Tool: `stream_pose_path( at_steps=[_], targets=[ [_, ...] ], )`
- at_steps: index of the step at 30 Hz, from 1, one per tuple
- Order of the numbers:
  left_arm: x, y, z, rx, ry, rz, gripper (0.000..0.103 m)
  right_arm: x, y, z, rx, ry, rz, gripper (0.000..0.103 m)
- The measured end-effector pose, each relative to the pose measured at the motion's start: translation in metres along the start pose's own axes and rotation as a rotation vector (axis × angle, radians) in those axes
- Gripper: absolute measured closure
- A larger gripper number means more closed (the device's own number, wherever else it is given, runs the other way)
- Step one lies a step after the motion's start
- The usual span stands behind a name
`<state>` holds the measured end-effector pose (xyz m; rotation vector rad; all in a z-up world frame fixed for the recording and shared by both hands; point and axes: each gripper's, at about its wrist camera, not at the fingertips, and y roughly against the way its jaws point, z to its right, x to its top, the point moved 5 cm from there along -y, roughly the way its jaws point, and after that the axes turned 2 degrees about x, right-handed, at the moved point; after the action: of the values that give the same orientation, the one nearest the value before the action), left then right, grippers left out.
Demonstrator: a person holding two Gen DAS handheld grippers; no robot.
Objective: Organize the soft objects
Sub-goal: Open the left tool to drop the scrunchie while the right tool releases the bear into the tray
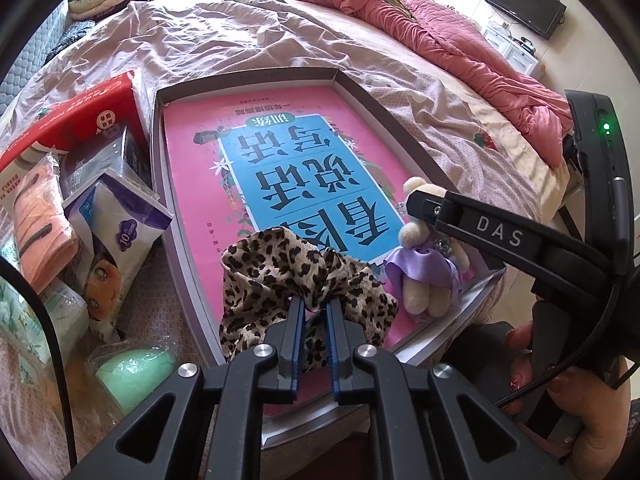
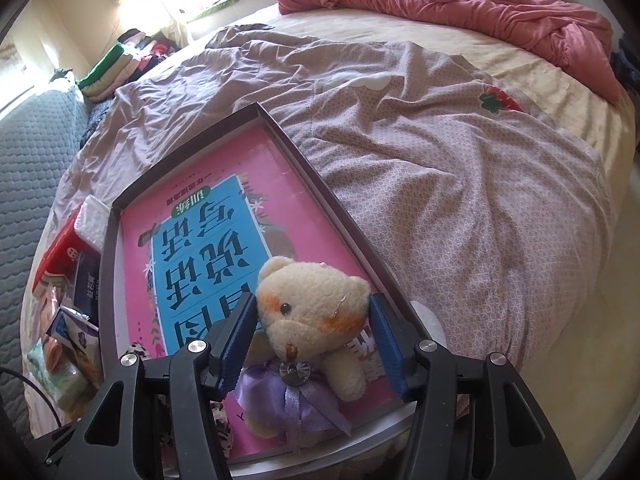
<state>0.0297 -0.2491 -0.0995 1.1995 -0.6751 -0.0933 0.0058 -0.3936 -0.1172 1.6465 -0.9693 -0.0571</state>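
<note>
I hold the leopard-print scrunchie [image 1: 304, 280] pinched in the left gripper [image 1: 313, 304], its blue pads nearly together on a fold of the fabric, over the near end of the shallow grey tray [image 1: 158, 152]. The small cream teddy bear [image 2: 316, 320] in a purple dress lies on the pink book [image 1: 280, 168] inside that tray, at its near right corner. My right gripper [image 2: 316, 320] stands spread around the bear's head, with a gap showing between each pad and the plush. The right wrist view alone shows that gap; the left wrist view shows only one right finger across the bear. Only a scrap of the scrunchie shows at the right view's lower left. Left of the tray lie a red tissue pack [image 1: 76, 120], a white-and-purple packet [image 1: 120, 216], a folded orange cloth [image 1: 44, 224] and a green sponge [image 1: 132, 372]. Beyond the tray a pink quilt [image 1: 440, 40] is bunched.
</note>
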Motion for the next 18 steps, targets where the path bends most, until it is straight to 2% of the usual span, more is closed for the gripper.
stream_pose_path(
  at_steps=[5, 9, 13, 18],
  targets=[
    [0.002, 0.004, 0.001, -0.008, 0.003, 0.007, 0.077, 0.0, 0.001, 0.001, -0.006, -0.006, 0.006, 0.04],
    [0.002, 0.008, 0.002, -0.007, 0.002, 0.019, 0.071, 0.001, 0.002, 0.001, -0.003, -0.005, 0.012, 0.038],
    [0.004, 0.015, 0.002, -0.013, 0.003, 0.036, 0.058, 0.003, 0.006, -0.001, 0.005, 0.005, 0.03, 0.034],
    [0.004, 0.019, 0.002, 0.001, 0.002, 0.04, 0.055, 0.007, 0.013, -0.003, 0.024, 0.006, 0.073, 0.03]
  ],
)
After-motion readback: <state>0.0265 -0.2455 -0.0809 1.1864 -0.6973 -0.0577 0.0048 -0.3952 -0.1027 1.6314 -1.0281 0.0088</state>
